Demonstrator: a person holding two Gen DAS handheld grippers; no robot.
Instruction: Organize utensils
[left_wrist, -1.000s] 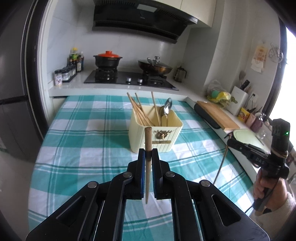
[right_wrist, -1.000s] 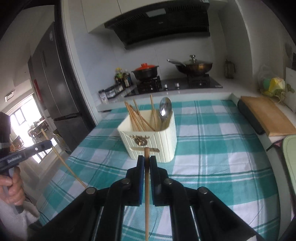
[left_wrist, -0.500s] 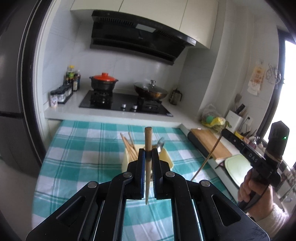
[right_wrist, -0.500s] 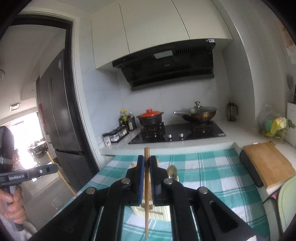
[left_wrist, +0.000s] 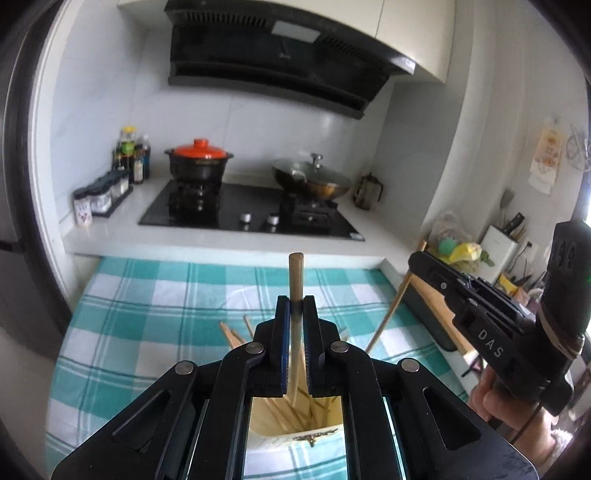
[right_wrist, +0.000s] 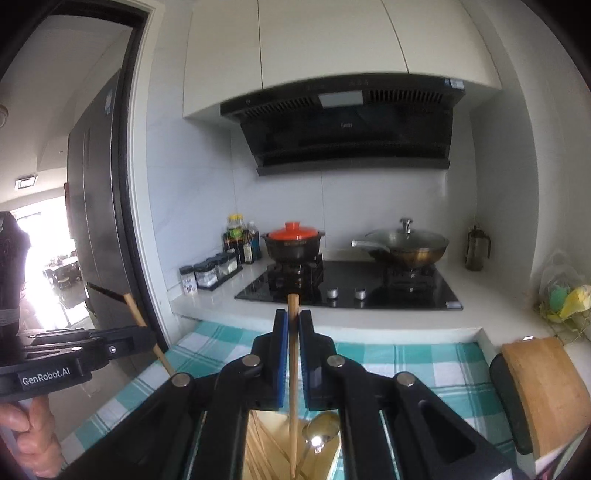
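My left gripper (left_wrist: 295, 308) is shut on a wooden chopstick (left_wrist: 296, 277) held upright above the cream utensil holder (left_wrist: 295, 424), which shows between its arms with several chopsticks inside. My right gripper (right_wrist: 293, 323) is shut on another wooden chopstick (right_wrist: 293, 369) whose lower tip hangs over the holder (right_wrist: 325, 458), beside a metal spoon (right_wrist: 320, 435). The right gripper also shows at the right of the left wrist view (left_wrist: 417, 260), and the left gripper at the left of the right wrist view (right_wrist: 147, 338).
The holder stands on a table with a teal checked cloth (left_wrist: 147, 314). Behind it are a stove with an orange-lidded pot (left_wrist: 197, 162) and a wok (left_wrist: 312, 181), spice jars (left_wrist: 99, 194), and a wooden cutting board (right_wrist: 543, 391) at the right.
Both grippers have moved forward and over the holder, which has slid down under the arms in both views. The two grippers have come closer together. Both keep their chopsticks.
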